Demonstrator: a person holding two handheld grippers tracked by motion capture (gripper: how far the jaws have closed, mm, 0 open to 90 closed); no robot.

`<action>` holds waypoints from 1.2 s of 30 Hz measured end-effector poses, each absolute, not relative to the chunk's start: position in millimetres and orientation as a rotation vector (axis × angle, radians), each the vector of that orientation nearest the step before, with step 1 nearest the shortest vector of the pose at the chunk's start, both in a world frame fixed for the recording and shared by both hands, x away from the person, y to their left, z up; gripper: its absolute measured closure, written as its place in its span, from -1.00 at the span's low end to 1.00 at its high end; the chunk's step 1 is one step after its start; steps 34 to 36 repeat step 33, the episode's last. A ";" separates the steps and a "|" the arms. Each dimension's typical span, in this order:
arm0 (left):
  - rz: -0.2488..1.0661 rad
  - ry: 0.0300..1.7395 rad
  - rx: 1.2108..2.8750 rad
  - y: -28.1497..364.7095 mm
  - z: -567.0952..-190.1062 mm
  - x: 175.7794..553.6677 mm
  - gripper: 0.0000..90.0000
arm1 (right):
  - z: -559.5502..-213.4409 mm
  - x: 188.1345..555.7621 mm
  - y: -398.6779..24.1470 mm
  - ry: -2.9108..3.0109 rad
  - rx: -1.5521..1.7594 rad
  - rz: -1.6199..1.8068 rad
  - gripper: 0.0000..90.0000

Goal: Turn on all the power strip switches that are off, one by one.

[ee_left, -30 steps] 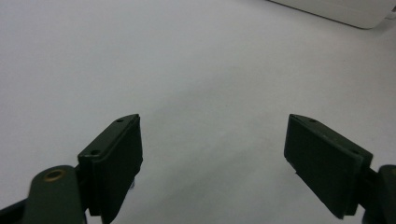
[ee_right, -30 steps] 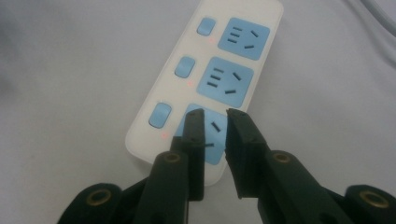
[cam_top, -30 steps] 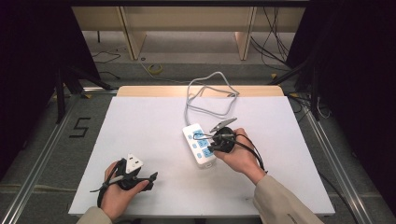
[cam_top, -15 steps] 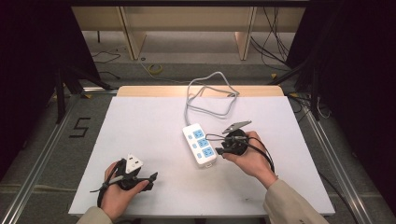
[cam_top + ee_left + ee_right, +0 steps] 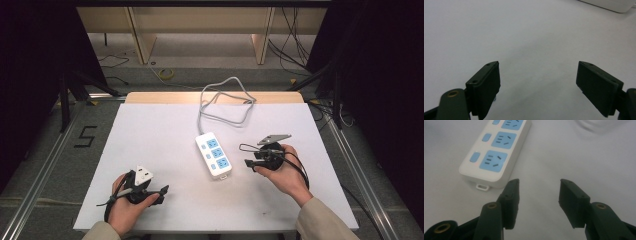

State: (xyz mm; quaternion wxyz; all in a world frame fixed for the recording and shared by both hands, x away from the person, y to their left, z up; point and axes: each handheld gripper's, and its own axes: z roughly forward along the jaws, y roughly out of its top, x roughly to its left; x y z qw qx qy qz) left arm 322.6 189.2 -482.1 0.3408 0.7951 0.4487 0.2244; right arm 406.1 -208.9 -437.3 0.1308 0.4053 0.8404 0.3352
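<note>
A white table carries a white power strip near its middle, three blue sockets up, its grey cord looping off toward the far edge. The right gripper sits just right of the strip, apart from it; its jaws have just been opening and stand wide with nothing between them. In the right gripper view the strip lies far left of the jaws. The left gripper rests at the near left, well apart, jaws spread and empty.
</note>
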 end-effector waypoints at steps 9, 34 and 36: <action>0.584 1.164 2.079 189.8 -481.9 322.5 -0.57 | -446.2 397.1 -226.9 2.400 1.215 0.995 0.06; 0.577 1.179 2.077 192.6 -484.6 327.3 -0.60 | -463.4 376.4 -249.3 2.292 1.223 1.116 0.08; 0.577 1.179 2.077 192.6 -484.6 327.3 -0.60 | -463.4 376.4 -249.3 2.292 1.223 1.116 0.08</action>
